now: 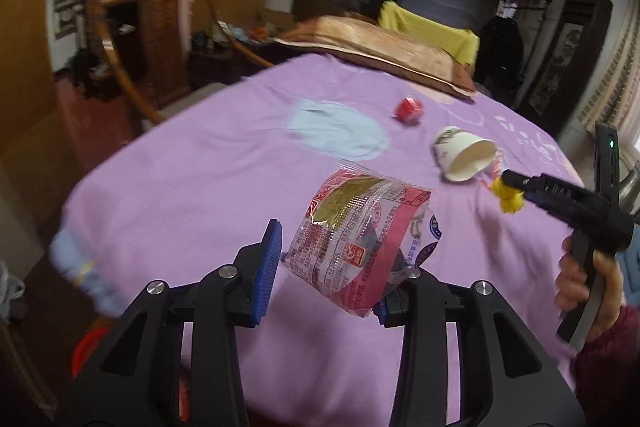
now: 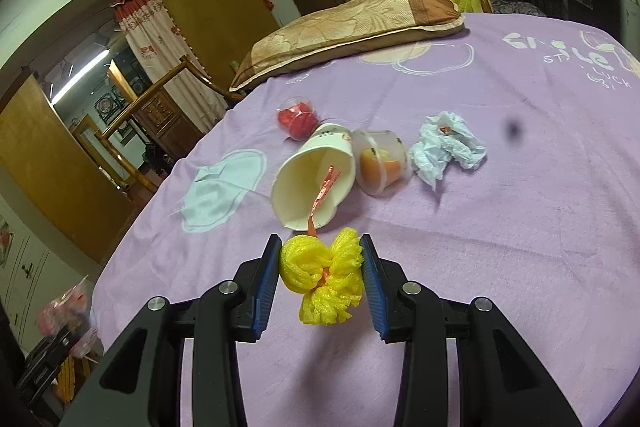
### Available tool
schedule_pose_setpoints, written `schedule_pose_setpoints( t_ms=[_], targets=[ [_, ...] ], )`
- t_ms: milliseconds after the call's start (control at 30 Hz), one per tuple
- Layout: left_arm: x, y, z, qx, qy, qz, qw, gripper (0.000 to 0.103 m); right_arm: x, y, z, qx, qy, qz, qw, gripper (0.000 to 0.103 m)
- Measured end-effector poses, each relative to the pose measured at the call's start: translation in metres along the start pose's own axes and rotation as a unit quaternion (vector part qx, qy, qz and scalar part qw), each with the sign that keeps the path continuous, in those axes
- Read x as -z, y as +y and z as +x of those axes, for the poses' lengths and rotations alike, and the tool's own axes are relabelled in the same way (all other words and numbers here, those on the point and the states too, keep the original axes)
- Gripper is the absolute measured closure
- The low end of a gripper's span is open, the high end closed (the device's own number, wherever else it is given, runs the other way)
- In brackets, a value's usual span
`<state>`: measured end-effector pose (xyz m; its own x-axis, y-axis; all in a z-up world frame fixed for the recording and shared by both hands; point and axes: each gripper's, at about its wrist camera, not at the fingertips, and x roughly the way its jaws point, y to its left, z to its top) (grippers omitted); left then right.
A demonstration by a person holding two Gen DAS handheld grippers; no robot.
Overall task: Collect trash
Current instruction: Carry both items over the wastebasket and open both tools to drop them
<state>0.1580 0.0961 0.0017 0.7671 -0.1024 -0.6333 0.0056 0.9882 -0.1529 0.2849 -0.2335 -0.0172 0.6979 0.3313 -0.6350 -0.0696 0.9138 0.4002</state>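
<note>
Both grippers black plastic, left gripper (image 1: 328,263) and right gripper (image 2: 320,283); ribbed blue pads; silver screws; dark red sleeve (image 1: 612,355).

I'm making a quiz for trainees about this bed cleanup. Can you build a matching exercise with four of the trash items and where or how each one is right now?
Items:
1. snack wrapper
2. yellow foam net
3. paper cup
4. face mask

States:
A. lying on its side, a foil strip poking from its mouth
B. spread flat on the purple bedsheet
C. pinched in the right gripper
D. held in the left gripper

Pairs: 1-D, 2-C, 3-A, 4-B
</note>
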Motion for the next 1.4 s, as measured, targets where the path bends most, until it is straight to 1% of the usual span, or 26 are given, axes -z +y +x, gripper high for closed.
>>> schedule_pose_setpoints(
  t_ms=[33,100,200,300,367,467,500,533,567,600,633,700,767,833,900,933,1000,1067,1100,1133,1167,1200,1233,1267,1333,1400],
  targets=[
    [0.008,0.009,-0.011,-0.013,-0.005,-0.006,0.9999,0.063,0.002,0.002,-0.001,-0.002,0.000,-0.003,1.000,0.064],
    [0.033,0.038,-0.036,-0.044,-0.011,-0.034,0.9984,0.063,0.005,0.007,-0.004,-0.003,-0.002,-0.013,1.000,0.064],
    [0.071,0.086,-0.059,-0.072,0.001,-0.091,0.9933,0.063,0.010,0.012,-0.006,-0.002,-0.004,-0.024,1.000,0.064],
    [0.096,0.123,-0.061,-0.102,0.026,-0.121,0.9871,0.063,0.015,0.016,-0.008,-0.001,-0.006,-0.033,0.999,0.064],
    [0.109,0.147,-0.055,-0.122,0.042,-0.138,0.9820,0.063,0.018,0.019,-0.010,0.006,-0.011,-0.043,0.999,0.064],
    [0.125,0.173,-0.037,-0.125,0.076,-0.163,0.9757,0.060,0.023,0.021,-0.013,0.018,-0.021,-0.053,0.998,0.064],
    [0.129,0.180,-0.030,-0.125,0.089,-0.167,0.9740,0.053,0.024,0.022,-0.013,0.022,-0.023,-0.056,0.998,0.064],
    [0.133,0.184,-0.026,-0.130,0.101,-0.170,0.9717,0.039,0.025,0.023,-0.013,0.024,-0.024,-0.058,0.998,0.064],
    [0.138,0.192,-0.020,-0.144,0.111,-0.178,0.9670,0.032,0.027,0.024,-0.012,0.026,-0.024,-0.063,0.997,0.063],
    [0.141,0.198,-0.019,-0.151,0.113,-0.185,0.9646,0.022,0.028,0.025,-0.011,0.028,-0.024,-0.068,0.997,0.064],
    [0.144,0.206,-0.017,-0.158,0.114,-0.196,0.9611,0.019,0.030,0.028,-0.011,0.032,-0.024,-0.075,0.996,0.063],
    [0.148,0.217,-0.016,-0.159,0.117,-0.209,0.9578,0.015,0.034,0.036,-0.011,0.034,-0.028,-0.096,0.994,0.064],
    [0.149,0.229,-0.018,-0.166,0.114,-0.226,0.9530,0.012,0.035,0.041,-0.016,0.032,-0.041,-0.107,0.993,0.063],
    [0.152,0.235,-0.022,-0.181,0.105,-0.238,0.9483,0.009,0.038,0.047,-0.022,0.036,-0.055,-0.120,0.991,0.063],
    [0.150,0.244,-0.028,-0.203,0.094,-0.243,0.9438,0.009,0.041,0.056,-0.027,0.038,-0.065,-0.125,0.989,0.063],
    [0.150,0.247,-0.032,-0.213,0.088,-0.243,0.9422,0.009,0.044,0.061,-0.030,0.033,-0.067,-0.125,0.989,0.063],
    [0.150,0.252,-0.039,-0.227,0.074,-0.242,0.9404,0.009,0.052,0.085,-0.038,0.007,-0.071,-0.134,0.988,0.064],
    [0.147,0.254,-0.047,-0.242,0.055,-0.236,0.9395,0.009,0.062,0.116,-0.044,-0.031,-0.065,-0.149,0.986,0.064],
    [0.147,0.255,-0.050,-0.250,0.047,-0.232,0.9386,0.009,0.069,0.134,-0.047,-0.052,-0.060,-0.161,0.984,0.064],
    [0.145,0.257,-0.053,-0.258,0.040,-0.229,0.9378,0.009,0.079,0.161,-0.050,-0.079,-0.051,-0.181,0.979,0.063],
    [0.143,0.256,-0.059,-0.271,0.029,-0.222,0.9363,0.008,0.086,0.179,-0.052,-0.097,-0.044,-0.195,0.975,0.063],
    [0.143,0.257,-0.062,-0.281,0.021,-0.215,0.9350,0.007,0.097,0.201,-0.053,-0.121,-0.033,-0.215,0.969,0.063],
    [0.142,0.257,-0.068,-0.298,0.008,-0.206,0.9321,0.007,0.113,0.230,-0.054,-0.149,-0.017,-0.243,0.958,0.062],
    [0.141,0.256,-0.072,-0.310,0.000,-0.200,0.9294,0.007,0.124,0.248,-0.053,-0.164,-0.007,-0.262,0.951,0.062],
    [0.138,0.257,-0.082,-0.336,-0.017,-0.185,0.9233,0.007,0.154,0.288,-0.048,-0.193,0.023,-0.309,0.931,0.062],
    [0.137,0.260,-0.093,-0.359,-0.032,-0.177,0.9158,0.007,0.193,0.326,-0.033,-0.214,0.068,-0.358,0.906,0.062]
  ],
)
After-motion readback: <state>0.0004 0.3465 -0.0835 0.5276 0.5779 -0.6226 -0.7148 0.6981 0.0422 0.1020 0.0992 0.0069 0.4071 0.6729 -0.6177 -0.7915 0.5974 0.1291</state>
